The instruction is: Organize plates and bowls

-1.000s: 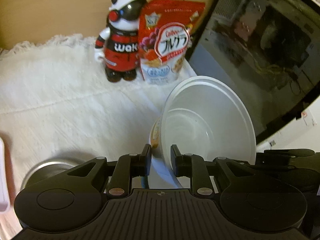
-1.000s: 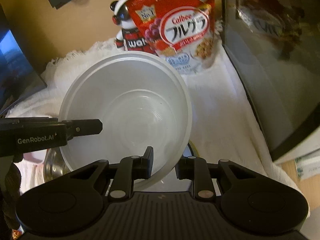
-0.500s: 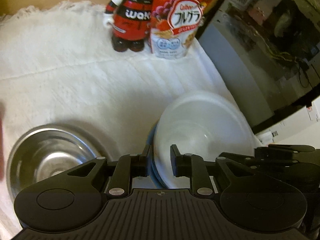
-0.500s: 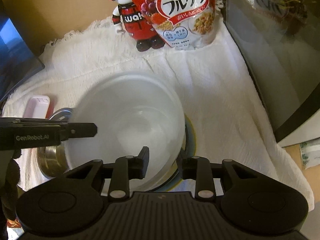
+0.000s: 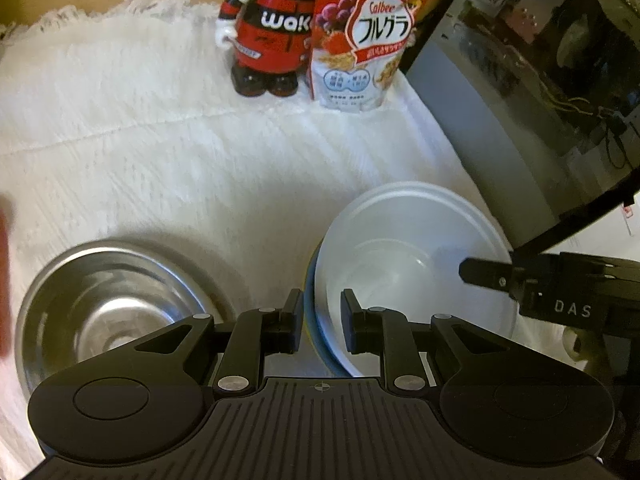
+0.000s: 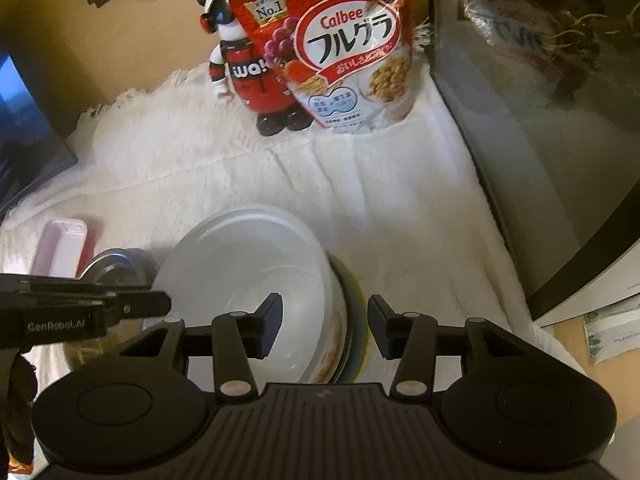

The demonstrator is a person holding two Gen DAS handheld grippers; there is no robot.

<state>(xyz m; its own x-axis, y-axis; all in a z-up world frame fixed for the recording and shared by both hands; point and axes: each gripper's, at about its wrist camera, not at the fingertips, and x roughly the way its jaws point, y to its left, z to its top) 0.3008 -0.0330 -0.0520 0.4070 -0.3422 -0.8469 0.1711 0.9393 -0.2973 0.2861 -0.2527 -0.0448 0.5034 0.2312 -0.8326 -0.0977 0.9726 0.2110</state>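
A white bowl (image 5: 412, 256) sits on a stack of plates with blue and yellow rims (image 5: 310, 312) on the white cloth. It also shows in the right wrist view (image 6: 248, 276), with the plate stack (image 6: 356, 320) under it. My left gripper (image 5: 320, 322) straddles the bowl's near rim with a narrow gap between the jaws. My right gripper (image 6: 324, 326) is open, its jaws standing wide on either side of the bowl's rim. A steel bowl (image 5: 112, 304) sits to the left of the stack, also in the right wrist view (image 6: 116, 264).
A panda figure (image 5: 272, 28) and a red cereal bag (image 5: 368, 36) stand at the back of the cloth. A microwave (image 5: 540, 92) stands along the right side. A pink and white tray (image 6: 60, 244) lies left of the steel bowl.
The white bowl has come down from its raised, tilted hold onto the plate stack. My right gripper's jaws have opened off its rim. My left gripper's jaws have widened slightly.
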